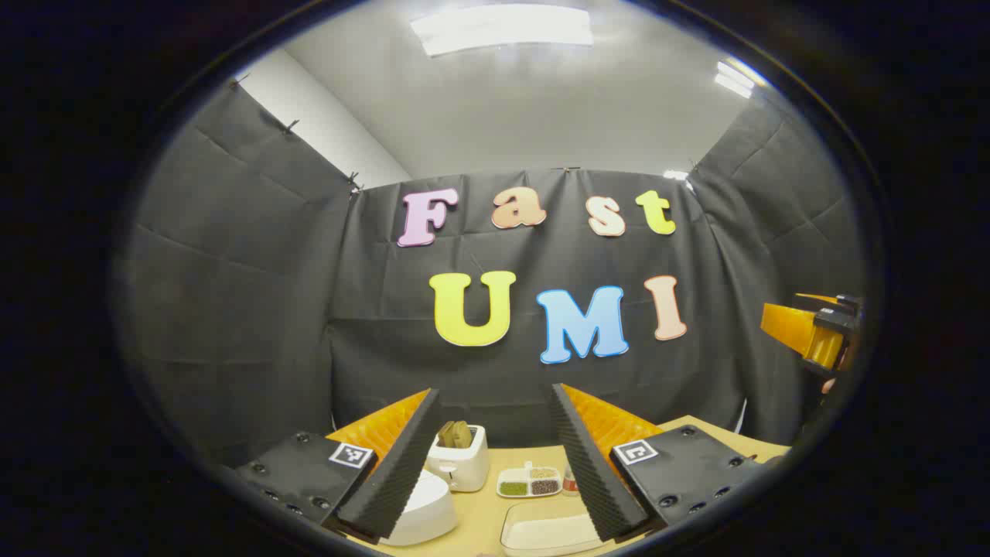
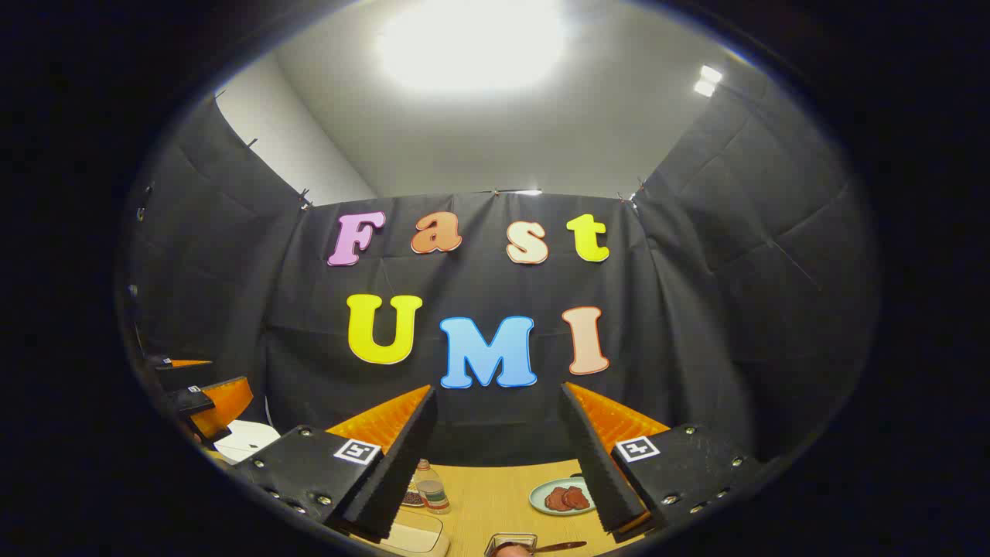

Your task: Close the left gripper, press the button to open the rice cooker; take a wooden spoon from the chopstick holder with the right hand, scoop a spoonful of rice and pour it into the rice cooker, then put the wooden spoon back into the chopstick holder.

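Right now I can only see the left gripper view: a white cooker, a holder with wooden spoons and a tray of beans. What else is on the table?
Observer: The right gripper view shows a plate of red slices further along the table.
Operator: Is anything closer than that plate?
Observer: Yes, a small clear box sits at the near edge of that view.
Operator: I only catch the other gripper from the side. Is it holding something?
Observer: No. The right gripper is open, with nothing between its fingers.
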Demonstrator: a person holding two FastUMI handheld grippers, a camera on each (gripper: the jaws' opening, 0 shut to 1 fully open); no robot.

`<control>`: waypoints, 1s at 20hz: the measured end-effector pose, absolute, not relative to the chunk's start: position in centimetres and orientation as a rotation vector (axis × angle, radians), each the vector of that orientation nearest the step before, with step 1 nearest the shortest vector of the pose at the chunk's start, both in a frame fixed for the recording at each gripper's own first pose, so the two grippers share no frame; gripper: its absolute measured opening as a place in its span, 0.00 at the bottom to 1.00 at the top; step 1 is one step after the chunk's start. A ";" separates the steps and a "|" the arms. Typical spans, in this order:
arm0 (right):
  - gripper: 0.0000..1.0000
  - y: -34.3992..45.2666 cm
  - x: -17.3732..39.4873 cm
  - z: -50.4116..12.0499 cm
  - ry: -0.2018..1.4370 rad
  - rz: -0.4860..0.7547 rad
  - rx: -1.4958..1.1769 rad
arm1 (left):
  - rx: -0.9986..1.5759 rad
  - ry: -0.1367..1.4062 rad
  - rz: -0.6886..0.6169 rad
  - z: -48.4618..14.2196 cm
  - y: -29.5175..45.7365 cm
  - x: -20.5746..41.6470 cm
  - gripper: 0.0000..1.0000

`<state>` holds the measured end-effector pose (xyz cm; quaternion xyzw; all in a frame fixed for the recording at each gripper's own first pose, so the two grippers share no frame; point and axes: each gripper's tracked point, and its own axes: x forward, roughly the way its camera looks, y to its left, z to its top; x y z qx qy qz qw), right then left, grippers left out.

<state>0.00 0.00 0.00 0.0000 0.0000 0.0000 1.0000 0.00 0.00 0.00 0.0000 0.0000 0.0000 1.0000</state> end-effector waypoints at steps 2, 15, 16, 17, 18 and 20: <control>0.95 -0.1 -0.3 0.0 -0.002 -0.002 0.005 | -0.003 0.004 0.007 0.0 0.2 -0.3 0.99; 0.95 -0.6 -0.4 -0.6 0.016 -0.010 -0.009 | -0.004 0.015 0.026 -0.3 0.9 -0.2 0.97; 0.95 -0.6 -0.3 -0.8 0.019 -0.010 -0.008 | -0.002 0.014 0.026 -0.2 1.0 -0.2 0.97; 0.95 -0.6 -0.3 -0.9 0.024 -0.008 -0.007 | 0.000 0.015 0.026 -0.2 1.0 -0.1 0.99; 0.95 -0.5 -0.2 -1.1 0.028 -0.006 -0.007 | 0.001 0.015 0.026 -0.5 1.0 -0.2 0.97; 0.95 -0.5 -0.1 -1.3 0.034 -0.006 -0.005 | 0.001 0.019 0.028 -0.5 1.2 -0.1 0.96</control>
